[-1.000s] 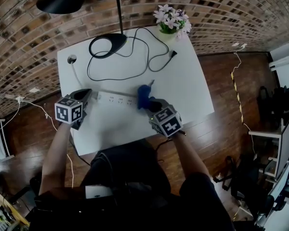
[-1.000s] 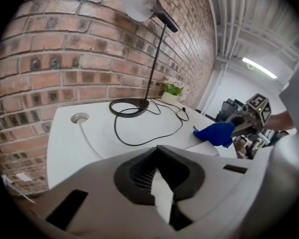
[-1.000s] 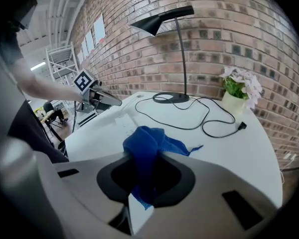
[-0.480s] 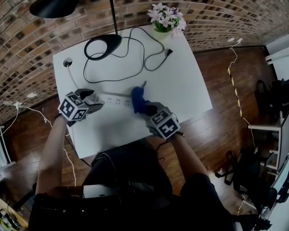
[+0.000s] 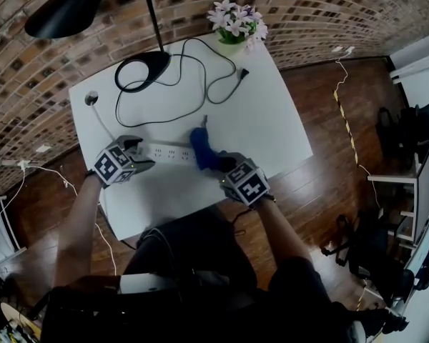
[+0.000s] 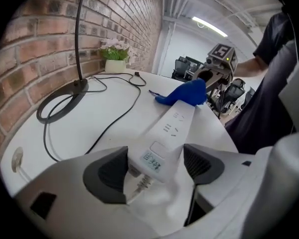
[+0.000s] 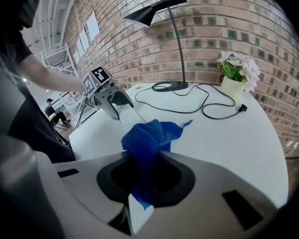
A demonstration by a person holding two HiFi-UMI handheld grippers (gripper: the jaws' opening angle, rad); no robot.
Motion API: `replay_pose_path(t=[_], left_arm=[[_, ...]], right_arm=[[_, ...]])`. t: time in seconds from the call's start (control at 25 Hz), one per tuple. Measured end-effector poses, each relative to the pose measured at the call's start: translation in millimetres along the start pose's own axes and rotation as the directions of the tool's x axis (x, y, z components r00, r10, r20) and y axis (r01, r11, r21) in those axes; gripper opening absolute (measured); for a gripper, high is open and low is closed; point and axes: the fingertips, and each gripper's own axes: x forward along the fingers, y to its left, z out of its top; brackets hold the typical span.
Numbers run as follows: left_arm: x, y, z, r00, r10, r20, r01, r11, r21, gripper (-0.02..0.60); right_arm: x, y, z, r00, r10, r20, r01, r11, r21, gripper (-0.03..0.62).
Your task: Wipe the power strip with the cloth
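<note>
A white power strip (image 5: 170,151) lies across the white table (image 5: 272,120). My left gripper (image 5: 143,156) is at its left end. In the left gripper view the strip's corded end (image 6: 162,151) sits between the jaws of the left gripper (image 6: 154,168), with a gap on each side. These jaws have just been opening and stand wide. My right gripper (image 5: 218,164) is shut on a blue cloth (image 5: 202,148). The cloth (image 7: 149,138) hangs bunched out of the right gripper (image 7: 145,176) onto the strip's right end, where it lies as a heap (image 6: 187,93).
A black lamp base (image 5: 139,70) with a looping black cord (image 5: 200,84) takes up the table's far half. A pot of pale flowers (image 5: 232,23) stands at the far corner. The strip's white cable (image 5: 104,123) runs off to the far left. A brick wall lies beyond.
My left gripper has rolled, dropped toward the strip's left end and opened, so that end now lies between its jaws. The right gripper holds the cloth in almost the same place.
</note>
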Motion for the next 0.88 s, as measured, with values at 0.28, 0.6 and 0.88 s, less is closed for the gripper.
replay_pose_path(t=[0.28, 0.6, 0.88], left_arm=[[-7.9, 6.7, 0.4, 0.955, 0.266, 0.13, -0.268, 0.963, -0.007, 0.354], [-19.6, 10.3, -6.3, 0.821, 0.541, 0.179, -0.566, 0.811, 0.145, 0.345], [-29.3, 4.2, -4.0, 0.808, 0.564, 0.172, -0.589, 0.775, 0.229, 0.325]], right_arm=[[-2.8, -18.4, 29.5, 0.995, -0.031, 0.099, 0.027, 0.999, 0.041, 0.055], [13.7, 0.4, 85.5, 0.984, 0.019, 0.179, 0.015, 0.982, -0.191, 0.055], [65.4, 47.6, 102.1, 0.994, 0.11, 0.021, -0.082, 0.843, -0.532, 0.057]])
